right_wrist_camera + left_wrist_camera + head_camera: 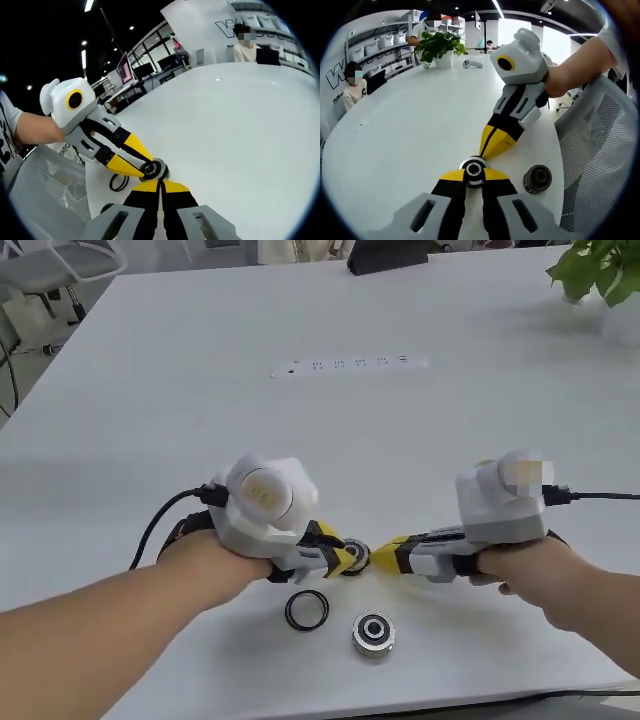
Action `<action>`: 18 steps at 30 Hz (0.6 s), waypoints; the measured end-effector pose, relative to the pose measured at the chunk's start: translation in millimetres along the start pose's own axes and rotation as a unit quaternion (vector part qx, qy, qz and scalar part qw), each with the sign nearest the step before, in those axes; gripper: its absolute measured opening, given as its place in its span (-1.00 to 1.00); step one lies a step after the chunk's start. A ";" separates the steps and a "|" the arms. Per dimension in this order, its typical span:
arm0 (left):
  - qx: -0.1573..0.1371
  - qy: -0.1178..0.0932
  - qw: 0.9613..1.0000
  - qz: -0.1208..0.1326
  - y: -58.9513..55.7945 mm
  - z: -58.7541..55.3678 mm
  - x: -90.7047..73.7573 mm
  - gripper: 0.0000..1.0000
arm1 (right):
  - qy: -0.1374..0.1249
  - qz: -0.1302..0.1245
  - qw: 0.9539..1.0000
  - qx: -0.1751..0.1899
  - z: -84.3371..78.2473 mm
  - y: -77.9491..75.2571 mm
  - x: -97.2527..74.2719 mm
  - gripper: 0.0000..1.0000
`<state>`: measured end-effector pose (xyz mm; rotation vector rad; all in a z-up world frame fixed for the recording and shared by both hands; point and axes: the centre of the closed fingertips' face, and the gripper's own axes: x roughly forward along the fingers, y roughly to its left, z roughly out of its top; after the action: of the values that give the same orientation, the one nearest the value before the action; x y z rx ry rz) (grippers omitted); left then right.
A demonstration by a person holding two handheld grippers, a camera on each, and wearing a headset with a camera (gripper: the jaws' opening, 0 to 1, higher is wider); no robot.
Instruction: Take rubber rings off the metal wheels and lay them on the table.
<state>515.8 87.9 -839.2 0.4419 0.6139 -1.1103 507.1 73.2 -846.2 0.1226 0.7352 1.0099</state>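
My left gripper is shut on a small metal wheel with a black rubber ring around it, held just above the table. My right gripper points at it from the other side, jaws shut, tips against the wheel's rim. Whether the tips pinch the ring is hidden. A loose black rubber ring lies flat on the table just in front of the left gripper. Beside it rests a second metal wheel.
The white table stretches far ahead, with a white power strip at mid-distance and a potted plant at the far right corner. The near table edge runs just behind the loose wheel. A mesh chair stands beside the table.
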 end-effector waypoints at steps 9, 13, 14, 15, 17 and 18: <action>-0.002 0.002 1.000 0.005 0.7 0.1 0.3 -0.88 | -0.014 -0.002 1.000 0.003 7.8 0.9 -1.8 -1.00; -0.003 0.003 1.000 0.006 0.3 0.0 0.3 -0.88 | -0.013 -0.002 1.000 0.007 7.7 0.8 -1.3 -1.00; -0.003 0.003 1.000 0.006 0.2 0.0 0.4 -0.88 | -0.013 -0.002 1.000 0.007 7.8 1.3 -1.2 -1.00; -0.003 0.004 1.000 0.006 0.2 0.0 0.5 -0.88 | -0.013 -0.002 1.000 0.006 7.9 1.0 -1.0 -1.00; -0.002 0.004 1.000 0.007 -0.1 -0.1 0.5 -0.88 | -0.012 -0.001 1.000 0.006 8.1 1.6 -0.7 -1.00; -0.002 0.004 1.000 0.007 -0.2 -0.1 0.6 -0.88 | -0.012 0.000 1.000 0.005 8.0 2.2 -0.6 -1.00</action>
<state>515.8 87.4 -839.6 0.4471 0.6197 -1.0947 510.2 75.8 -838.9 0.1431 0.7188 1.0024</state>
